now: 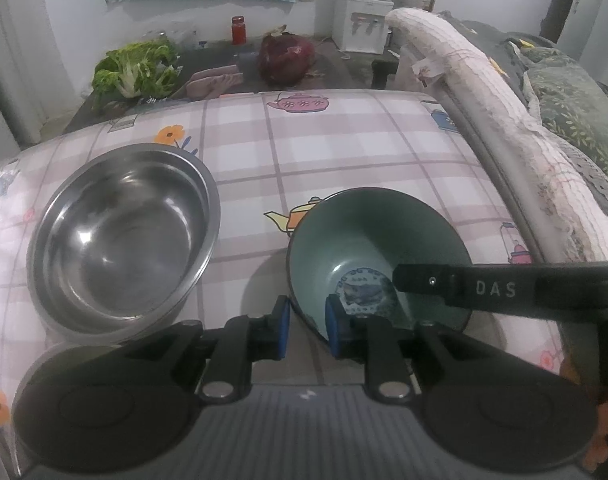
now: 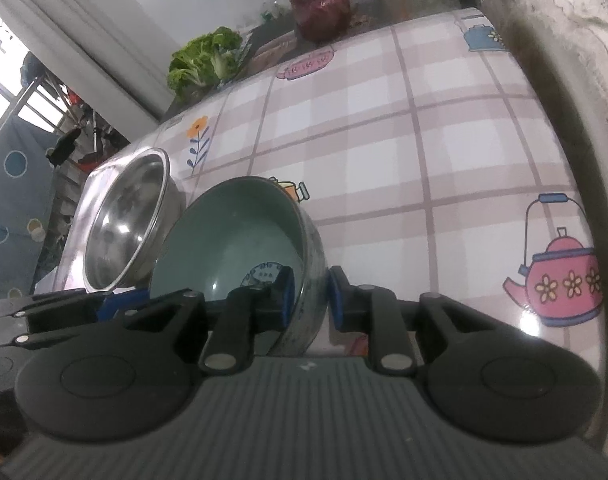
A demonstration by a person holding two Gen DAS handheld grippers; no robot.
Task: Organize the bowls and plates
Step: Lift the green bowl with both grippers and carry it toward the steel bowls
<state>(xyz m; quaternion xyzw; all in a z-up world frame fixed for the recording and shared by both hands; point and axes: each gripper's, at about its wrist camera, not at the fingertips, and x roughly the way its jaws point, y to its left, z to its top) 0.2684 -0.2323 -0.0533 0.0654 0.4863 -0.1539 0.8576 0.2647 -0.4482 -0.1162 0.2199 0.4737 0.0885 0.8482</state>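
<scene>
Two bowls sit on a table (image 1: 344,148): a steel bowl (image 1: 124,236) to the left, a ceramic bowl (image 1: 368,248) right. Behind the table lie greens (image 1: 136,68) and a cabbage (image 1: 286,58).

A pale pink-and-white checked tablecloth (image 1: 344,152), printed with pink, yellow and blue teapots, is showing. The near bowl (image 1: 368,232) is looking teal-green inside; the left bowl (image 1: 120,236) is gleaming silver.

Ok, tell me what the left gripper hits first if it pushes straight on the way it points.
The green bowl: its near wall already stands between the left gripper's fingers, so a push forward would likely meet it at once. The steel bowl lies off to the side.
</scene>
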